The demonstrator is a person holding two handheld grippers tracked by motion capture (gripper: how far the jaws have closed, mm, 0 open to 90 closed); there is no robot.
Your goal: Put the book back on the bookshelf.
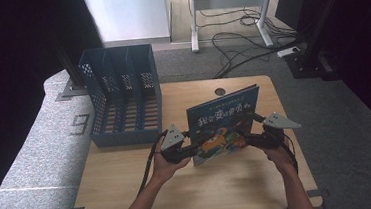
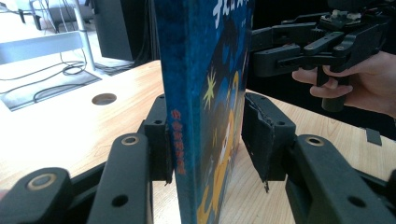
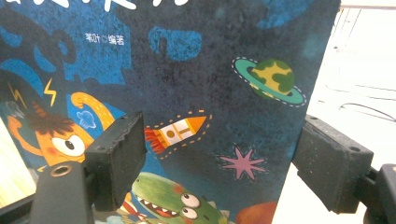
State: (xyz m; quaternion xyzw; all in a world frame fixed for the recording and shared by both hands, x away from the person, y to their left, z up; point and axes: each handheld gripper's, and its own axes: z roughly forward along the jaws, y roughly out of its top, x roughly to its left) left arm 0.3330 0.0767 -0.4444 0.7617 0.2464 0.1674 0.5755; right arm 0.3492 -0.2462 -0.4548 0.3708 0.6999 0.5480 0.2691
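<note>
- A picture book with a dark blue cover is standing upright on its lower edge on the wooden table, cover facing the person.
- The book is standing just to the right of the blue file rack, well clear of it, and near the middle of the table.
- The left gripper is straddling the book's spine edge, low on the side nearer the rack. In the left gripper view one pad is lying against the spine side; the other pad is showing a narrow gap to the cover. Whether the jaws are truly clamping cannot be told.
- The right gripper is sitting at the book's far edge, away from the rack. In the right gripper view its jaws are standing wide, one in front of the cover and one beyond the free edge, neither pad pressing on the book.
- A round cable hole is lying behind the book, towards the table's far edge.
- Loose cables are trailing across the floor beyond the table.
</note>
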